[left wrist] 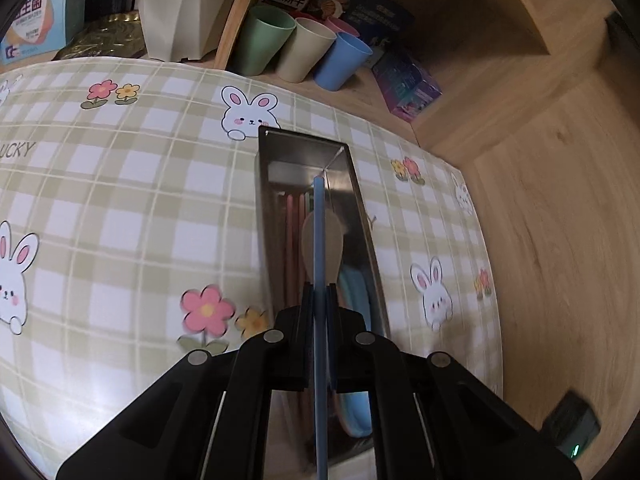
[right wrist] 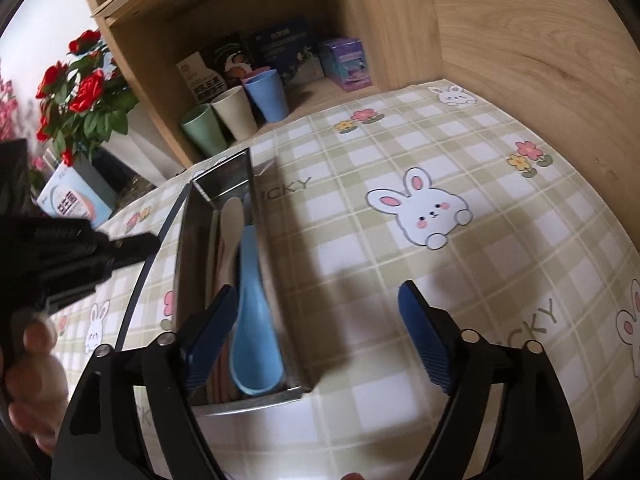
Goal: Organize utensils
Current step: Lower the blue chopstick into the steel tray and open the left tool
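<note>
A green-and-white checked tablecloth printed with rabbits and flowers (right wrist: 400,152) covers the table; behind it stands a pale wooden open shelf unit (right wrist: 500,40); beside that, a white wall (right wrist: 48,32) in daylight.

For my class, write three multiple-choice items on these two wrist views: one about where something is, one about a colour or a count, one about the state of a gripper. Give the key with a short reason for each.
1. Where does the blue spoon lie?
A. In the metal tray
B. On the shelf
C. Inside a cup

2. What colour is the chopstick in the left gripper?
A. Pink
B. Blue
C. Green

3. How do the jaws of the right gripper stand?
A. Shut on the spoon
B. Shut on nothing
C. Wide open, holding nothing

Key:
1 A: the spoon lies within the tray's walls, beside a beige spoon.
2 B: a blue stick runs between the shut pads, out over the tray.
3 C: the two pads stand far apart, with only tray and cloth seen between them.
</note>
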Available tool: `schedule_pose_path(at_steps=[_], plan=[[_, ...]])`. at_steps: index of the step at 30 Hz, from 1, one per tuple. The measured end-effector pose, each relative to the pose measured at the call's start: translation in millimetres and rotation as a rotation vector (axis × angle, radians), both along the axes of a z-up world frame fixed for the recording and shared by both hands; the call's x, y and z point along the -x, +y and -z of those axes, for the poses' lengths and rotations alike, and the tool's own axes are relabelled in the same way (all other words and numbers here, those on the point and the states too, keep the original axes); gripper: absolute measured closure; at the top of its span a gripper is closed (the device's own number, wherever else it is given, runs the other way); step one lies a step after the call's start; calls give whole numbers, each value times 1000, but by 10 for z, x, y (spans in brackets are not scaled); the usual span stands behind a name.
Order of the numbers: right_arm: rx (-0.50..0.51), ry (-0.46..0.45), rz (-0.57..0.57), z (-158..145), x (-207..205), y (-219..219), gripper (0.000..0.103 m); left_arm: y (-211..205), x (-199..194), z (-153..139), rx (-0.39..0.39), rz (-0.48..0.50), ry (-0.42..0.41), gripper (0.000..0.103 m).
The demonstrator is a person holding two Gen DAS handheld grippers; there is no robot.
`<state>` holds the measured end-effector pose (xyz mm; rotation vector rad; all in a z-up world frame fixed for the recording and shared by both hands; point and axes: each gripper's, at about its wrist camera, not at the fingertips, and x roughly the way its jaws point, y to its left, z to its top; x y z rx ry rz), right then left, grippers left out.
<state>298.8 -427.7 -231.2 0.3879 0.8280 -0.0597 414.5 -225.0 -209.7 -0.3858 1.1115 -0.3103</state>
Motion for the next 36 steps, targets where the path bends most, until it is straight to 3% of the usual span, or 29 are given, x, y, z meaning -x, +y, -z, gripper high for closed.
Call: schedule_pose_path(at_steps=[4,15,18,21,23,25,28,31,36], plan=[[-50,12,26,22,-5,-110,20,-87,-104,59,2,-22,4,97],[-79,25,62,21,50,-172,19,-187,-158,323,-102,-7,16,97],[-81,26,64,-7,72,-162,19,-134,-115,268,-52,31,24,87],[-71,17,68,-102,119,-134,19,-95,29,61,-78,98,-47,79],[-54,6,64,-199,152,-91,19,-26,185,-153,-118,138,-116,66],[-33,-4,57,-308,180,-33,19,82,342,-364,-140,149,-176,41],[-10,-23,49,-464,222,65,19,286,583,-685,-184,157,-268,23],[15,-50,35,-650,279,207,19,495,798,-956,-230,157,-339,12],[73,-110,17,-986,443,505,17,838,1119,-1339,-315,128,-431,7]])
